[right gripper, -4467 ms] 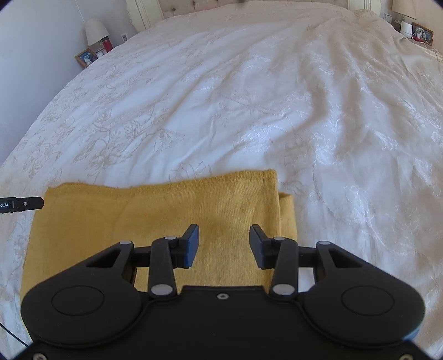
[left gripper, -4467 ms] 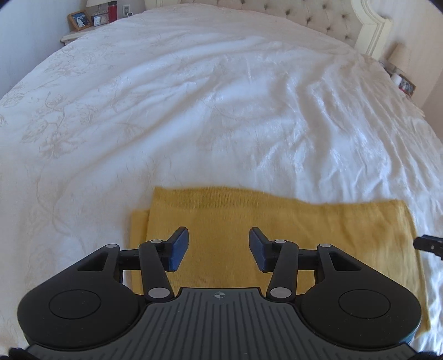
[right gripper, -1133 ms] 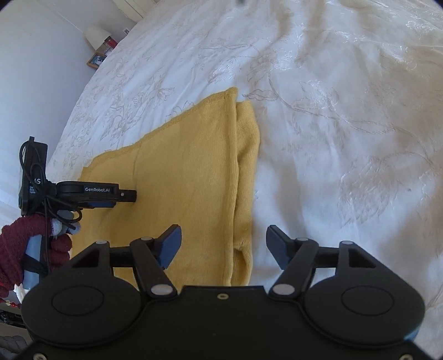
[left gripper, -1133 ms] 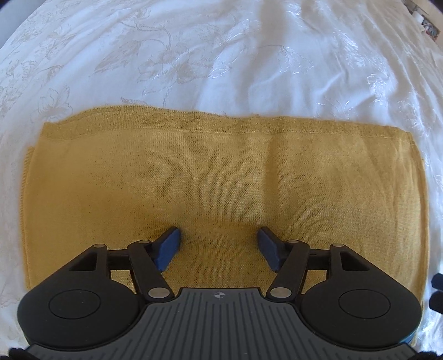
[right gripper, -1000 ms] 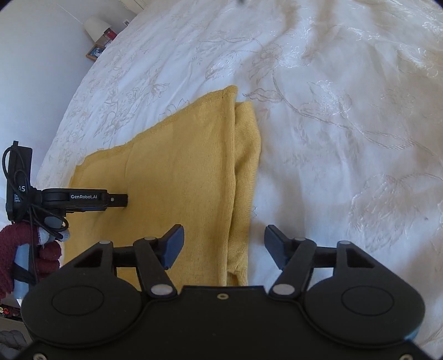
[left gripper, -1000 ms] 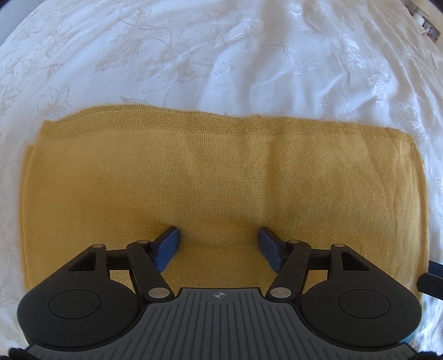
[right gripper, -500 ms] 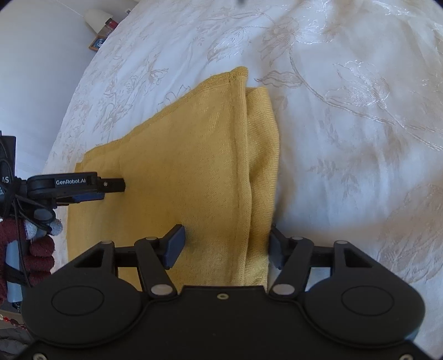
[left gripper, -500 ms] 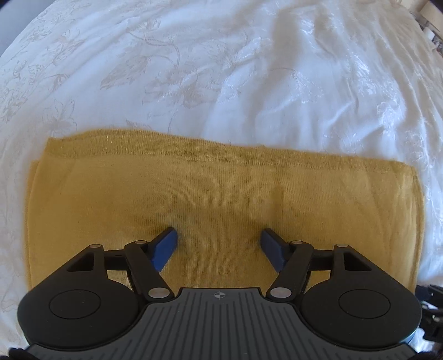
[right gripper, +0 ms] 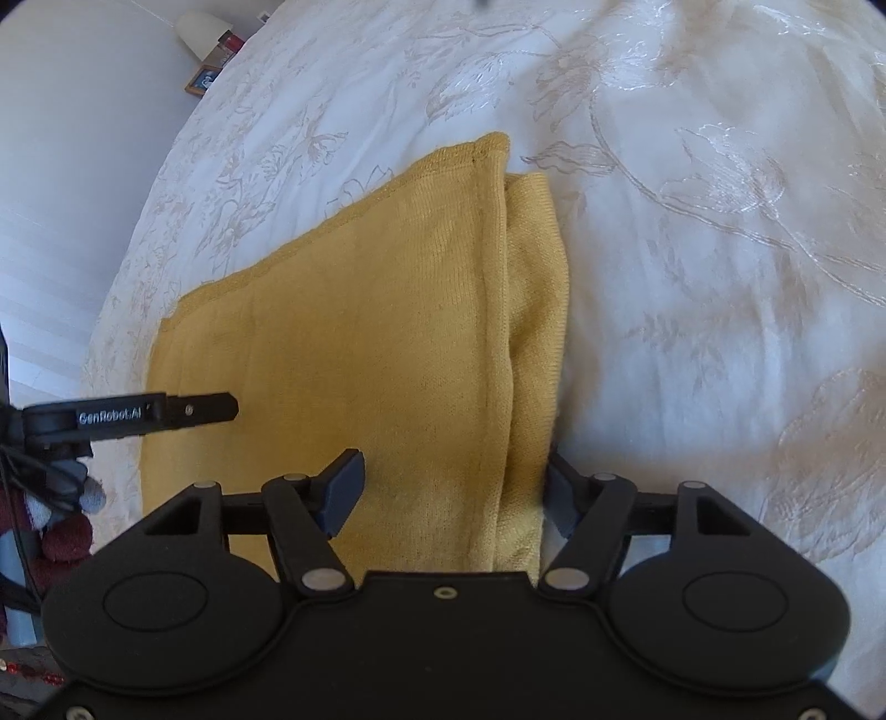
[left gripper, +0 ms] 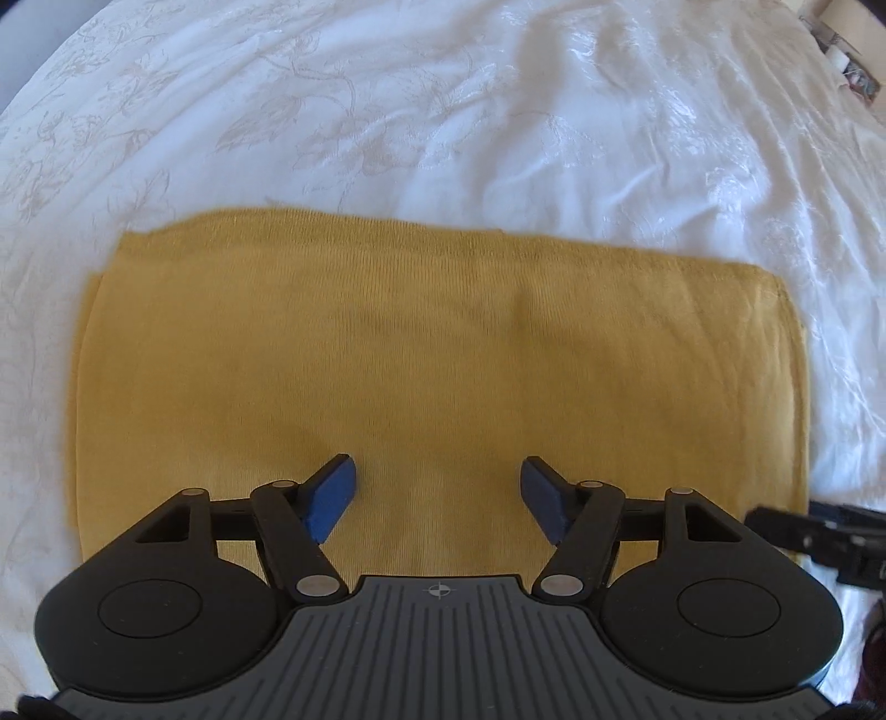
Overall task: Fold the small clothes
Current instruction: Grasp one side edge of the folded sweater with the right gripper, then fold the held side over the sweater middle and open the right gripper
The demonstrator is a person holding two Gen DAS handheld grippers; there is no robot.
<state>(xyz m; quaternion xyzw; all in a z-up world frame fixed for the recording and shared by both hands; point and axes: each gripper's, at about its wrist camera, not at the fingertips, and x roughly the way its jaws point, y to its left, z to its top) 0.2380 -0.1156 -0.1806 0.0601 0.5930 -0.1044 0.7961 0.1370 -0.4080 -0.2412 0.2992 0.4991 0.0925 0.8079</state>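
Mustard-yellow knit garment, folded into a flat rectangle, is lying on a bed under a white embroidered bedspread; its near edge is being cut off in both views by the gripper bodies. Left gripper is hovering over the near middle of the garment with its jaws standing wide apart and nothing between them; whether the blue pads are touching the knit cannot be told. Right gripper is sitting at the garment's right end, jaws wide, straddling the doubled edge where two layers are showing as a stepped fold: the left pad is lying over the top layer, while the right pad is being half hidden behind the lower layer's edge, at the boundary with the bedspread. From the right wrist view the left gripper is appearing side-on as a dark bar lettered "GenRobot.AI", with part of a maroon-gloved hand cropped at the frame edge. A bedside lamp and small framed picture are showing blurred at the upper left; items at the left view's upper-right corner are too small to identify.
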